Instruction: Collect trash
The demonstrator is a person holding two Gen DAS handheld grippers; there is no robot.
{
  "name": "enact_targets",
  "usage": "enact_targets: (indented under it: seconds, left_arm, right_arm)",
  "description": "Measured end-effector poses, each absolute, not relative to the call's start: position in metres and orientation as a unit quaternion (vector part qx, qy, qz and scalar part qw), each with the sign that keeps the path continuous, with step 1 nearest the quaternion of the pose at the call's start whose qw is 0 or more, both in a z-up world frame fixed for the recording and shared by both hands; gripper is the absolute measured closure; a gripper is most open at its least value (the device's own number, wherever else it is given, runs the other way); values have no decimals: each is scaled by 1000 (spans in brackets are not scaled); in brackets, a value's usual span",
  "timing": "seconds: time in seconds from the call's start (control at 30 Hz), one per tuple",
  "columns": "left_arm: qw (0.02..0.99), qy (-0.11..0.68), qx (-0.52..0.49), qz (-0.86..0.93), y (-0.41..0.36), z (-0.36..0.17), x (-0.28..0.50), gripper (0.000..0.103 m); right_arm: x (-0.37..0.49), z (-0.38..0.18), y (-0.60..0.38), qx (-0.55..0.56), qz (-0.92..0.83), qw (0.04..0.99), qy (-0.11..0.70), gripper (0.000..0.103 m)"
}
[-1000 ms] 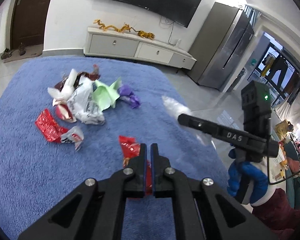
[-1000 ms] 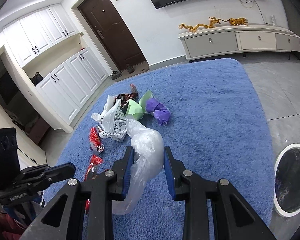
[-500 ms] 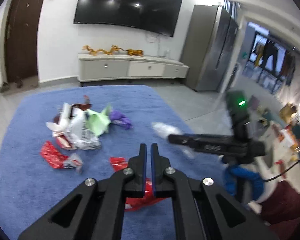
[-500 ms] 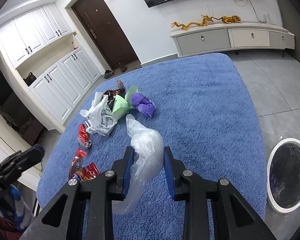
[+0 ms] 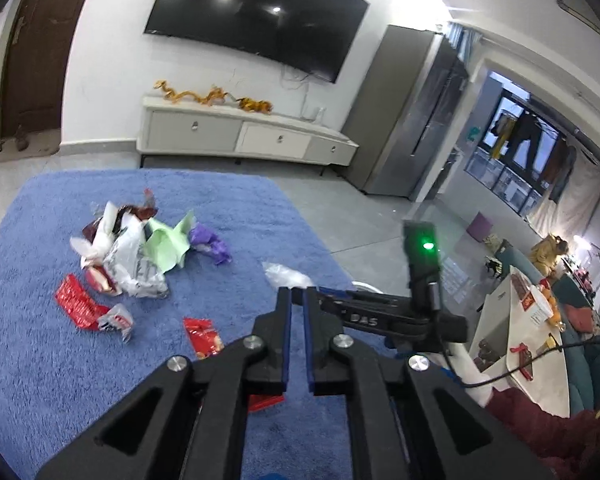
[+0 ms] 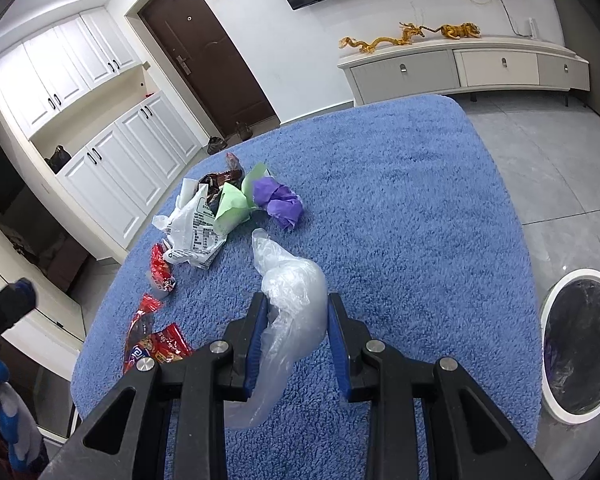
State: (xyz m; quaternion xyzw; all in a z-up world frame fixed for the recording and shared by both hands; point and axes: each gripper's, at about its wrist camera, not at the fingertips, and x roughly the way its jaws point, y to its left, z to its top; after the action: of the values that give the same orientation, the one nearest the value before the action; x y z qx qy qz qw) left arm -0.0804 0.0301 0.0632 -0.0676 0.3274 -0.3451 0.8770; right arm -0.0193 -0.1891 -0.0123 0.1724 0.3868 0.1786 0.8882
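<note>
My right gripper [image 6: 297, 306] is shut on a clear plastic bag [image 6: 290, 300] and holds it above the blue rug [image 6: 400, 208]. The bag also shows in the left wrist view [image 5: 286, 276]. A white-rimmed trash bin [image 6: 582, 344] with a dark liner stands on the floor at the right of the rug. My left gripper [image 5: 296, 300] is nearly shut with a narrow gap, and a red wrapper [image 5: 260, 400] shows below its fingers. A pile of trash lies on the rug: white bag [image 6: 196, 232], green paper [image 6: 232, 204], purple paper [image 6: 280, 200], red wrappers [image 6: 156, 344].
A white TV cabinet [image 5: 240, 136] stands against the far wall under a black TV [image 5: 256, 20]. White cupboards [image 6: 112, 160] and a brown door [image 6: 212, 56] are at the left. Grey tile floor surrounds the rug.
The right gripper has carried the clear bag toward the right, and the bin now looms larger. The left gripper has risen and tilted up, showing more of the room.
</note>
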Motion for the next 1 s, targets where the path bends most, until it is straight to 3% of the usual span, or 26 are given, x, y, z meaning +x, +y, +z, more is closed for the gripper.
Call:
enact_targets:
  seconds: [0.1, 0.13, 0.17, 0.2, 0.23, 0.5, 0.8, 0.83, 0.9, 1.0]
  left_arm:
    - [874, 317, -64, -363, 26, 67, -84, 92]
    - [872, 315, -67, -368, 25, 67, -84, 74]
    - [872, 309, -70, -373, 25, 67, -84, 27]
    - [874, 302, -69, -374, 24, 68, -84, 1]
    - [877, 291, -68, -376, 25, 69, -87, 0]
    - [884, 315, -10, -346, 23, 62, -86, 0]
    - [851, 437, 11, -292, 14, -21, -46, 3]
    - [848, 447, 11, -283, 13, -30, -40, 7]
    - [833, 478, -5, -278, 14, -47, -30, 50]
    - [836, 477, -12, -271, 19, -47, -27, 65]
  right_arm:
    - [-17, -15, -189, 168, 175, 888, 390, 74]
    - [-16, -17, -188, 164, 173, 888, 392, 74]
    - [-16, -17, -186, 162, 173, 889, 393, 74]
    - [-15, -18, -185, 162, 174, 888, 394, 74]
    - [-15, -19, -185, 162, 174, 887, 395, 74]
    - [-13, -22, -189, 170, 170, 887, 395, 74]
    - [-12, -24, -194, 176, 167, 885, 397, 74]
    - [-12, -24, -194, 176, 166, 886, 397, 74]
    - [-13, -23, -194, 176, 165, 886, 396, 74]
    - [-15, -21, -198, 176, 163, 887, 394, 74]
